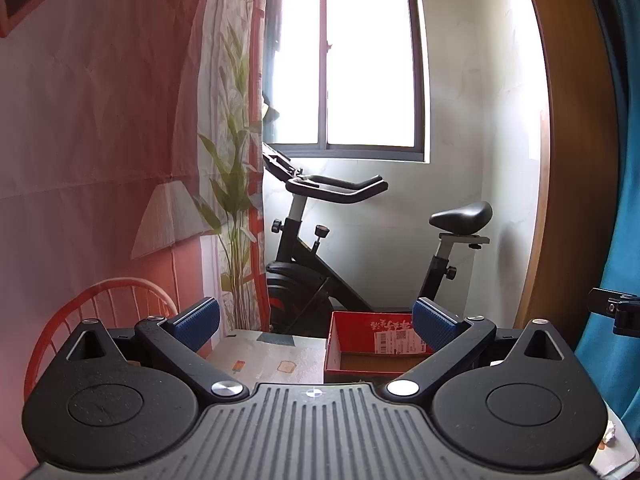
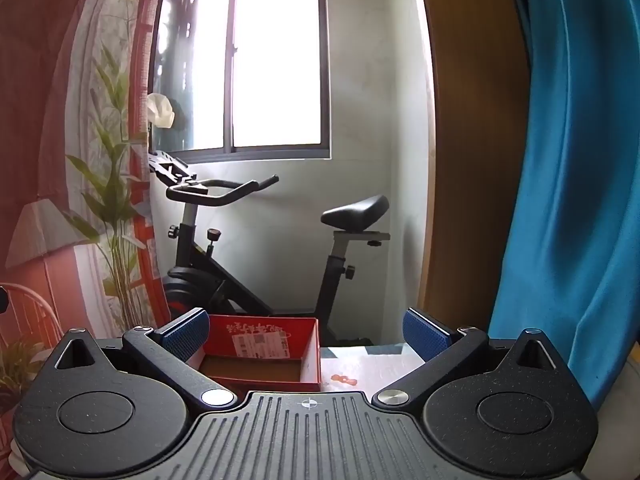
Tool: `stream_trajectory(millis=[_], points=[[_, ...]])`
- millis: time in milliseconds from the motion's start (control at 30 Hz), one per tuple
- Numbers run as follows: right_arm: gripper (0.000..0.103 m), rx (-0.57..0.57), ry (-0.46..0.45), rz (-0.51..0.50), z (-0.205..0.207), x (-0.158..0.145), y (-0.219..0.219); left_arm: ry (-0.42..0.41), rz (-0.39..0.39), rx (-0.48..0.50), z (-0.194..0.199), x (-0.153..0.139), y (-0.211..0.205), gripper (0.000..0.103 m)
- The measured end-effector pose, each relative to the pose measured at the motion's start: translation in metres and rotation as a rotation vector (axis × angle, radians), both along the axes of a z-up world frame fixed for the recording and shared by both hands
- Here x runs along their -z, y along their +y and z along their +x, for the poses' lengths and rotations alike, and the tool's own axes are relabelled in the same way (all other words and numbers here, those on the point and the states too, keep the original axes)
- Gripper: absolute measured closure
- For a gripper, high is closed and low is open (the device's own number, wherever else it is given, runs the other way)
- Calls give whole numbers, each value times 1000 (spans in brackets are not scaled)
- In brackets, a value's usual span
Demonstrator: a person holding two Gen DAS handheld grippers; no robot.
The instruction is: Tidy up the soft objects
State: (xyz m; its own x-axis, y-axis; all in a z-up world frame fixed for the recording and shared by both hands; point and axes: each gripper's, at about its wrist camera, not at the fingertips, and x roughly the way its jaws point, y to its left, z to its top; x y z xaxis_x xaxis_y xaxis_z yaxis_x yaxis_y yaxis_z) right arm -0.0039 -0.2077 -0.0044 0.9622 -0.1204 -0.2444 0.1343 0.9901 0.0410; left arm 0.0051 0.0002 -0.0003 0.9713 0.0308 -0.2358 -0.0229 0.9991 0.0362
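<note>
Both grippers are hovering side by side over the near end of a small table (image 1: 276,356), aiming almost level with only a slight downward tilt, and neither is carrying anything. The left gripper (image 1: 316,324) is standing with its blue-padded fingers (image 1: 198,322) spread wide, nothing between them but open air, and the right gripper (image 2: 306,330) is doing just the same, its pads (image 2: 424,332) far apart and bare. Sitting on the table ahead of them is a red cardboard box (image 2: 312,356) with a shipping label stuck on its inner back wall; as far as I am seeing into it, its brown floor is lying bare, with nothing soft put inside. That box is looking like the place where things are meant to go, though that is only my guess. The soft objects themselves are not showing in either view; they may be lying lower down, hidden under the gripper bodies, and I cannot tell. A small orange shape (image 2: 344,379) is showing on the tabletop just right of the box, but it may be only part of the printed tablecloth. Behind the table an exercise bike (image 1: 320,248) is standing under the bright window (image 1: 340,56), with a blue curtain (image 2: 568,160) hanging on the right. So the job is looking barely begun: nothing picked up, nothing sorted, everything remaining to do.
</note>
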Motion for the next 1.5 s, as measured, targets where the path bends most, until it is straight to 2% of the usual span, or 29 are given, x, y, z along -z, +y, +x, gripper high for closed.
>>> stream_trajectory(millis=[1500], points=[[0,3,4,-6,1,0,3,10,1,14,7,6,0,0]])
